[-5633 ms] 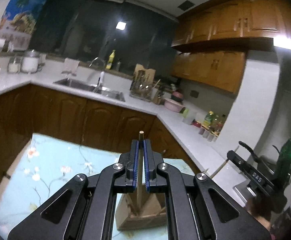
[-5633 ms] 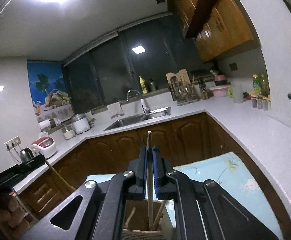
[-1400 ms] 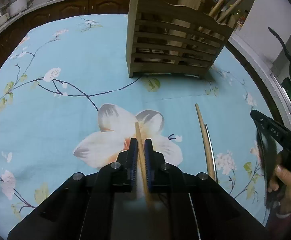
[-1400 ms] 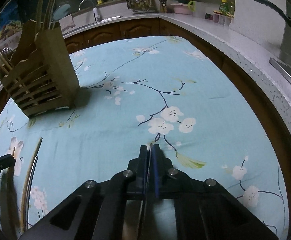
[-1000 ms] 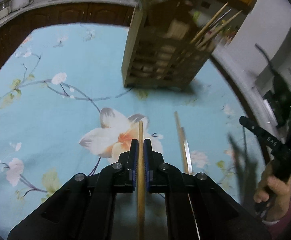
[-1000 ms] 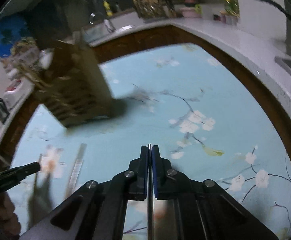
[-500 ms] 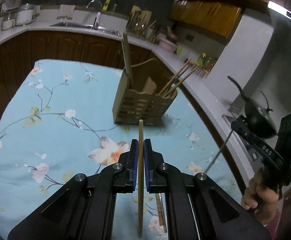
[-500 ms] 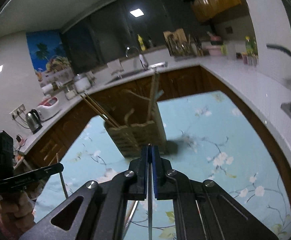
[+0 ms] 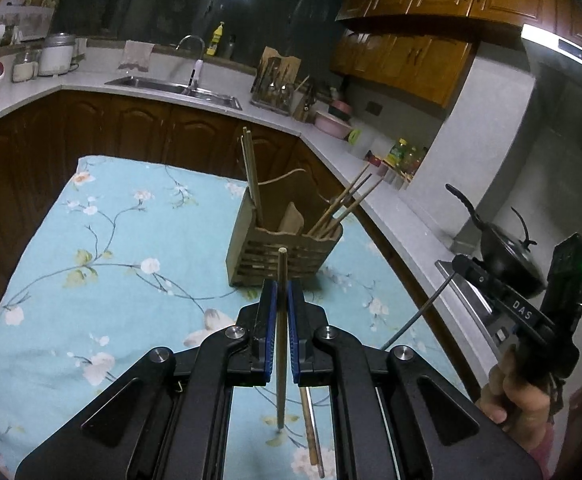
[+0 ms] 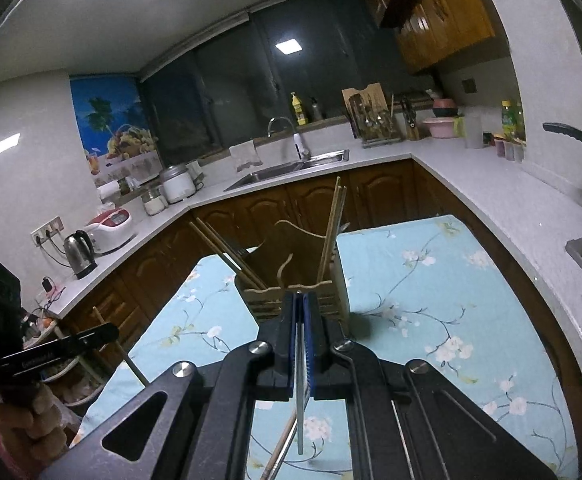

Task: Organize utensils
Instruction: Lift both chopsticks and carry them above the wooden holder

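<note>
Kettle (image 10: 79, 253) in right view only; wok (image 9: 505, 258) in left.

We see a pale blue tablecloth (image 9: 131, 240) printed with white blossoms and dark twigs, a tan wooden holder (image 9: 283, 252), a light wooden chopstick (image 9: 281, 344) between blue-lined black jaws, brown cabinets (image 10: 371, 196), white counter (image 9: 91, 80).
</note>
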The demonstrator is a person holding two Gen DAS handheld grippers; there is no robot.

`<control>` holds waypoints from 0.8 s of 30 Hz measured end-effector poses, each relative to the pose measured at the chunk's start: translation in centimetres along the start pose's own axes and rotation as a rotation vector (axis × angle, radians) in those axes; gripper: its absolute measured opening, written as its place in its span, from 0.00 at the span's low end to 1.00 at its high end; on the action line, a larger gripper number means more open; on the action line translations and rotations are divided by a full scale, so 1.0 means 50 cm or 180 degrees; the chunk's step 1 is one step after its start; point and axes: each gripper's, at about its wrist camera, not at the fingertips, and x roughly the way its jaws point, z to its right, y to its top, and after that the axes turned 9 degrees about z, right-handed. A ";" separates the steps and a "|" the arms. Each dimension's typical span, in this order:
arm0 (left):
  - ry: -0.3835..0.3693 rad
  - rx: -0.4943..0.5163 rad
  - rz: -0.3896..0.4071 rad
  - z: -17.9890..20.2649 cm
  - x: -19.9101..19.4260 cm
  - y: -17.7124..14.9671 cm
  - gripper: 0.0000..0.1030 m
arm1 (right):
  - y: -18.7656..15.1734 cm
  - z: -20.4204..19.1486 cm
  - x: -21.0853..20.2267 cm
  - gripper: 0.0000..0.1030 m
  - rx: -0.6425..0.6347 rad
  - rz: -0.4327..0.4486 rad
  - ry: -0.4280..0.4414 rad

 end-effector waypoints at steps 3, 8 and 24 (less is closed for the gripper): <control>0.0001 -0.0001 0.0024 0.002 -0.001 0.004 0.04 | 0.006 0.000 0.004 0.04 0.0002 0.0014 0.0009; -0.0009 0.0006 0.0060 0.004 0.006 0.018 0.04 | 0.017 -0.001 0.007 0.04 -0.0005 0.0053 0.0020; -0.0050 0.0107 0.0536 0.025 0.031 0.136 0.04 | 0.114 -0.006 0.043 0.04 -0.0046 0.0359 0.0048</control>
